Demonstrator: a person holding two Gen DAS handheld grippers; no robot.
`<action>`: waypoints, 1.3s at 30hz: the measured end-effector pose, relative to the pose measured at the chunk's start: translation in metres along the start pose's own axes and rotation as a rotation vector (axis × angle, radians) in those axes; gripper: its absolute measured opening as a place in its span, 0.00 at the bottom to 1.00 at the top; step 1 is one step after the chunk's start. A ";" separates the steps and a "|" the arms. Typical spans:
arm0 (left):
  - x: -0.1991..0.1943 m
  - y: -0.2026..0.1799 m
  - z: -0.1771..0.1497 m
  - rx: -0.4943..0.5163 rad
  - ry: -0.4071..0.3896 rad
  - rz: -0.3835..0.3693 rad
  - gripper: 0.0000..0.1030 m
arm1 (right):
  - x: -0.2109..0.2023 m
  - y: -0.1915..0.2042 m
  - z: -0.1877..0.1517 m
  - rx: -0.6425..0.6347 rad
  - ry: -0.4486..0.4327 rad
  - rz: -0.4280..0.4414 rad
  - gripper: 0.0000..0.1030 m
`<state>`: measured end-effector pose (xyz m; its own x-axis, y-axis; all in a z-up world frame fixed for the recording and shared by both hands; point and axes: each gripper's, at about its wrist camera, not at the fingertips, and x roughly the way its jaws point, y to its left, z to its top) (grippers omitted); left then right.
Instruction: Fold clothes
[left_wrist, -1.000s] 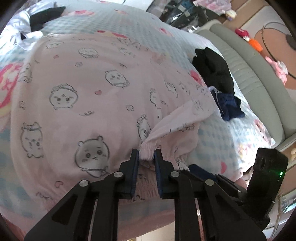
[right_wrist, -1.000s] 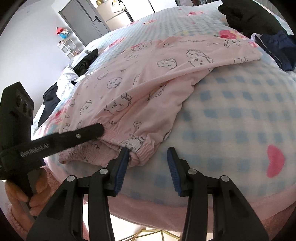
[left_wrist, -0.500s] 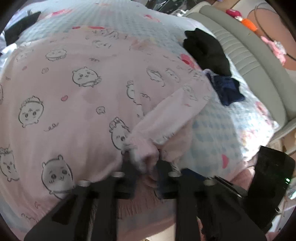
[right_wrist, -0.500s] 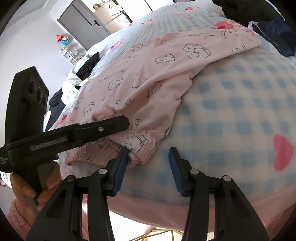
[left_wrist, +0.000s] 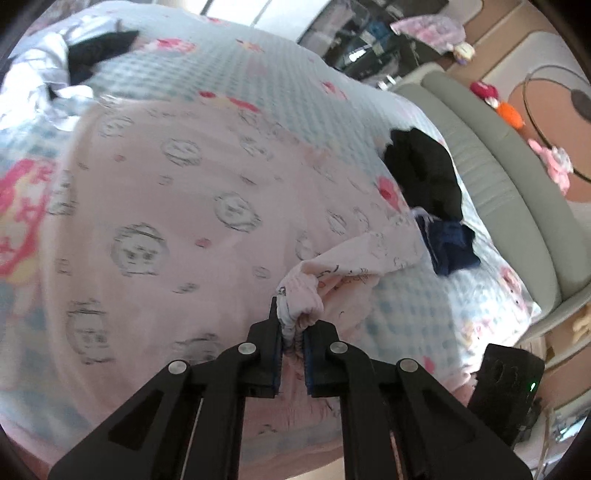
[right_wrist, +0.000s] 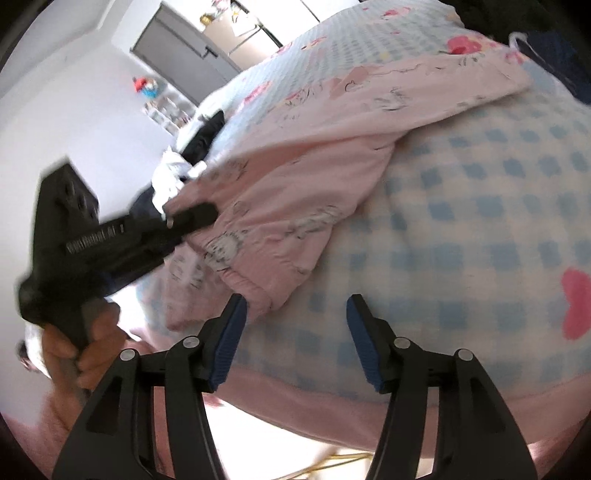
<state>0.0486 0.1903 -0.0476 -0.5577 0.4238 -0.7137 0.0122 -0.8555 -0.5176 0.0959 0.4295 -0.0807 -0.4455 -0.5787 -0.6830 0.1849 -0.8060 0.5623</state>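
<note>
On the checked bed: left gripper clamped on pink pyjama cuff; right gripper just widened, empty, beside the hem.

Both tools were matte black plastic. The left gripper had two angular fingers lined with ribbed blue pads, each finger pinned by round silver screws and pierced by a triangular cutout. The right gripper showed the same build, with blue pads and silver screws at its joints. The left tool's boxy body bore white lettering, too blurred to read. A hand wrapped its handle.
</note>
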 end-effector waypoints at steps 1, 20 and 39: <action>-0.003 0.005 0.000 -0.013 -0.004 -0.001 0.09 | -0.001 -0.001 0.001 0.009 -0.009 -0.010 0.56; 0.023 0.016 0.022 0.049 0.127 0.047 0.16 | 0.049 0.021 -0.002 -0.118 0.042 -0.001 0.52; 0.051 -0.007 0.011 0.124 0.224 0.094 0.15 | 0.056 0.019 -0.001 -0.192 0.017 -0.068 0.32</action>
<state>0.0109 0.2149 -0.0755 -0.3614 0.3839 -0.8497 -0.0544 -0.9184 -0.3919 0.0750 0.3817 -0.1085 -0.4484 -0.5227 -0.7250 0.3189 -0.8514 0.4165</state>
